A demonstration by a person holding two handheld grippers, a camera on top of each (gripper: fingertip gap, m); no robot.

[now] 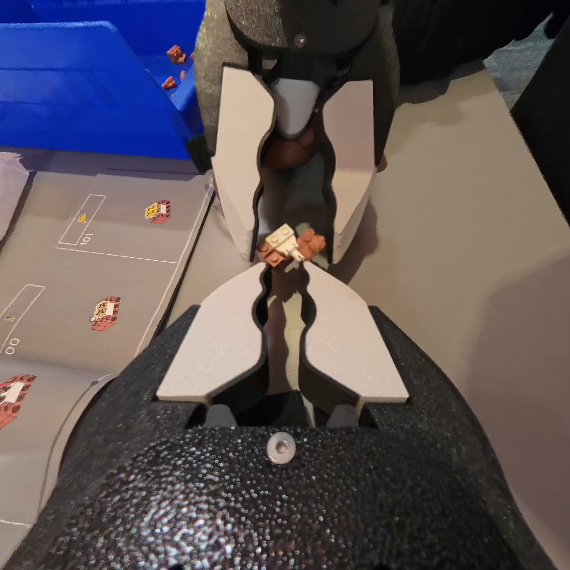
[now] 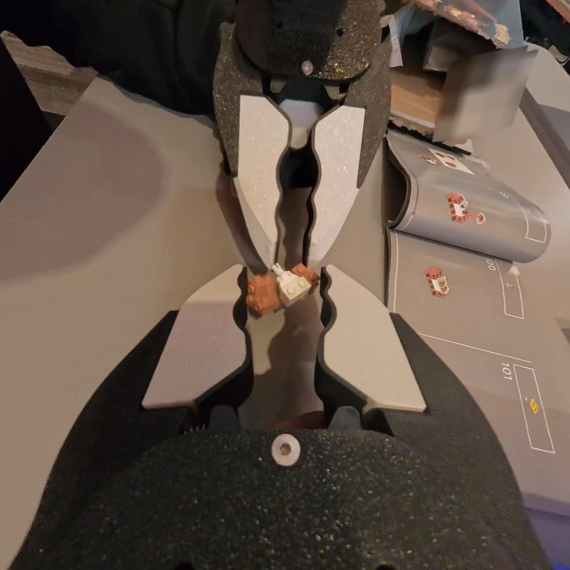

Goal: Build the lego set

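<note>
A small brick assembly (image 1: 282, 243), a white piece with a pin on reddish-brown plates, hangs above the table between the two grippers, which meet tip to tip. My left gripper (image 1: 285, 270) is nearly closed, with its tips on the near lower end of the assembly. In the right wrist view it (image 2: 291, 262) comes in from the top, just behind the assembly (image 2: 293, 288). My right gripper (image 2: 282, 270) is open around the assembly, with a gap at its right finger. A blurred brown piece (image 2: 262, 293) sits beside the white piece, against the right gripper's left finger.
A blue bin (image 1: 77, 92) with loose brown pieces (image 1: 175, 54) stands at the back left. An open grey instruction booklet (image 1: 92, 246) lies beside the grippers, also in the right wrist view (image 2: 462, 308). A torn cardboard box (image 2: 410, 98) lies behind it. The table (image 1: 447, 246) is beige. My left and right fingertips are right by each other.
</note>
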